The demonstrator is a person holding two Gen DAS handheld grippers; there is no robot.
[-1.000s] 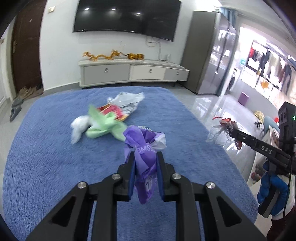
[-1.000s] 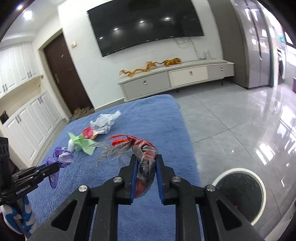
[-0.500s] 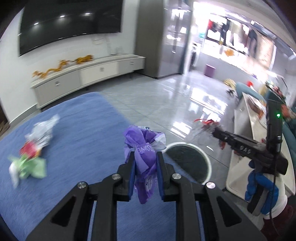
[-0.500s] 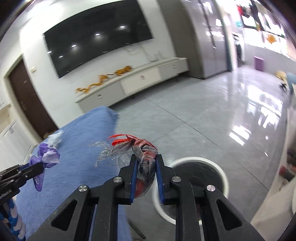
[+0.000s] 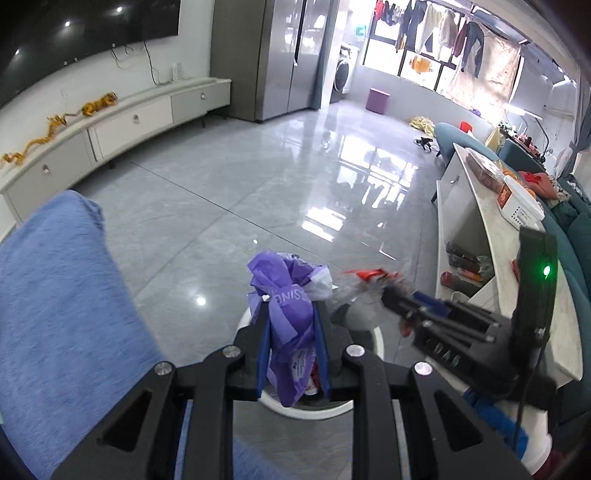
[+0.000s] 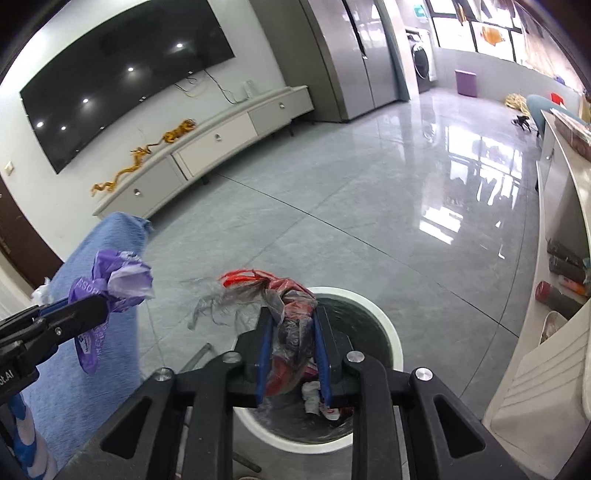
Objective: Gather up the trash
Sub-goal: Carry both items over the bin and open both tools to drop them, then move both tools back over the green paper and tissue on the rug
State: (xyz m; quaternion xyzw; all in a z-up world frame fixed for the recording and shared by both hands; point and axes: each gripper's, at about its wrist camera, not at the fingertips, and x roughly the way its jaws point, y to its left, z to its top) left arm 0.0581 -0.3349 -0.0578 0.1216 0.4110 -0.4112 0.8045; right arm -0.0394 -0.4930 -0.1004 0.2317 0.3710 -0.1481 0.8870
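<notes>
Left tool (image 5: 291,343) jaws just easing apart, purple wrapper (image 5: 286,317) between them; right tool (image 6: 291,347) likewise around red-and-clear plastic bag (image 6: 288,317). Both held over white-rimmed bin (image 6: 391,343) directly below for dropping.

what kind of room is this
Most likely a home living room: a large wall-mounted TV above a low media cabinet, a teal sofa, and laundry hanging by the window.

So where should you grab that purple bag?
Pinch the purple bag around its scrunched middle, with one finger coming in from each side. It is thinnest there, with a puffy crumpled top above and a tail dangling below, so it probably won't slip through. The left fingers sit right there now. They have just been opening a little, with the bag between them.
</notes>
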